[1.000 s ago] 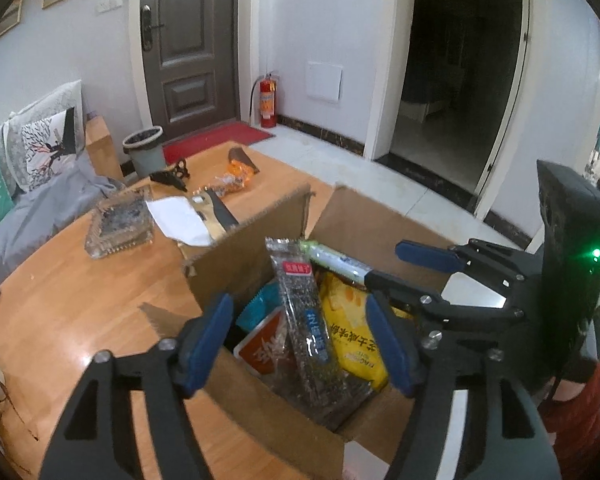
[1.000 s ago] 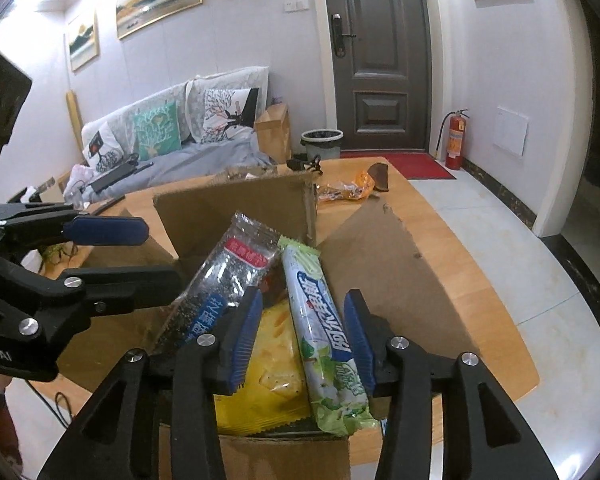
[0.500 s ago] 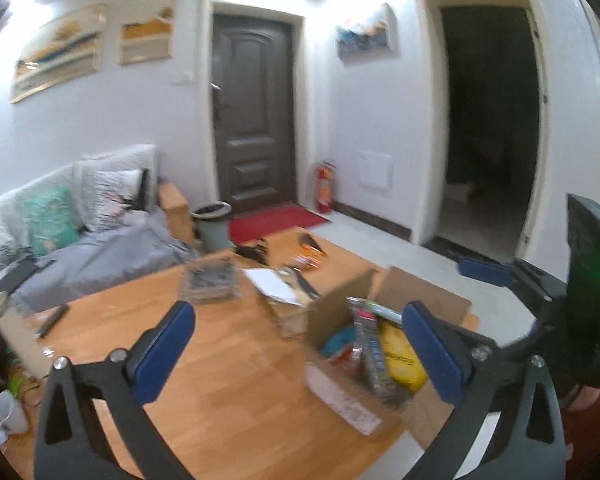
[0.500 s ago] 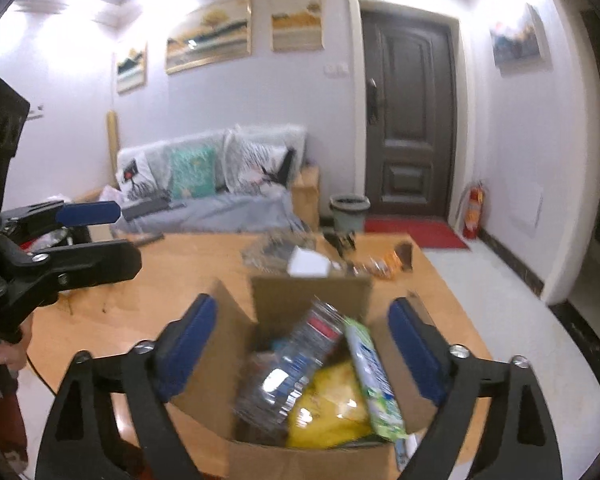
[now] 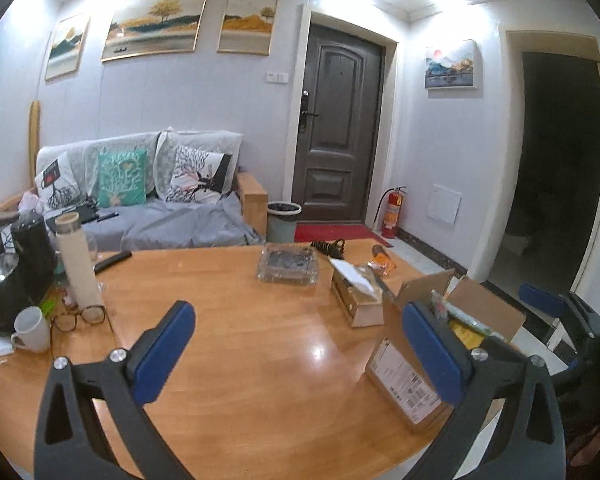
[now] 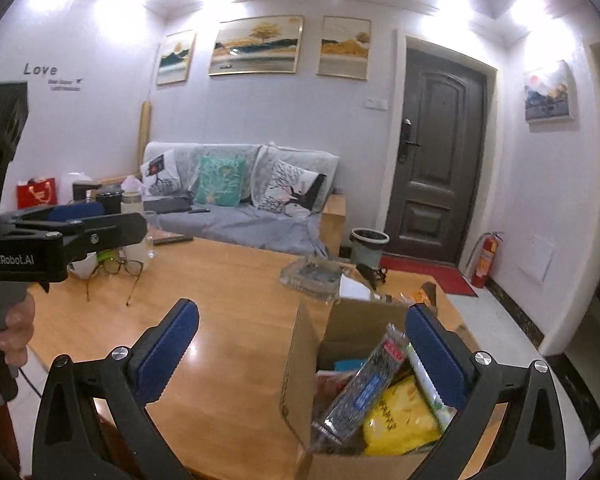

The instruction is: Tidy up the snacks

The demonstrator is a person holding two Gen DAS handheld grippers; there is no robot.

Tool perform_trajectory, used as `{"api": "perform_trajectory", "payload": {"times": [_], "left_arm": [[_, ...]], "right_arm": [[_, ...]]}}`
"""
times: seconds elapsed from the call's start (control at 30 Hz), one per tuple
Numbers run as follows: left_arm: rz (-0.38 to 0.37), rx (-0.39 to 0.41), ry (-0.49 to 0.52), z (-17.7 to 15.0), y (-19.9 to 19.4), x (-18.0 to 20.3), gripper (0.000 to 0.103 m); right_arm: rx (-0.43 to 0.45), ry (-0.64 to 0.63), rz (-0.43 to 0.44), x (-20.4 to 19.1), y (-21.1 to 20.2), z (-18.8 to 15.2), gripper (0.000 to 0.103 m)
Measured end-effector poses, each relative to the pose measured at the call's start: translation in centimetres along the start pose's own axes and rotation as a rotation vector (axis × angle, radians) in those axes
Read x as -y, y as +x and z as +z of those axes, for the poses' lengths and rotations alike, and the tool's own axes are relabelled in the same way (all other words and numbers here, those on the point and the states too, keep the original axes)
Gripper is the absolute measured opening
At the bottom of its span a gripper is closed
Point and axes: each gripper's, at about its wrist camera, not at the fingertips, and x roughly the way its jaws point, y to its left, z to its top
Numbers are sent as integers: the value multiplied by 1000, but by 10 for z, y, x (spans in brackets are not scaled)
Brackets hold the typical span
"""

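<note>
The right gripper (image 6: 300, 352) hangs with jaws spread wide above the wooden worktop (image 6: 228, 296), beside an open cardboard box (image 6: 300, 364) of snack packets (image 6: 396, 416).

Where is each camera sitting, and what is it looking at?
Left wrist: on the left gripper, fingers wide open; it looks across the wooden table toward the sofa, with the right gripper's fingers at the right edge.
Right wrist: on the right gripper, also open; it looks over the cardboard box of snacks, with the left gripper and a hand at left.
Both show the table, box, sofa and door.
</note>
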Motion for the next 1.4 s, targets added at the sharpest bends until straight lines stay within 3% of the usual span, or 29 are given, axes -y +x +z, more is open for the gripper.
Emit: {"api": "perform_trajectory", "payload": {"times": [0.13, 0.5, 1.4], "left_arm": [[-2, -33, 6, -9, 11, 2, 102], [-4, -39, 32, -11, 19, 16, 102], [-17, -40, 38, -10, 19, 12, 102]], "right_arm": [[-31, 72, 8, 6, 3, -10, 103], [-46, 106, 15, 13, 6, -20, 103], [-41, 115, 26, 8, 0, -19, 103]]}}
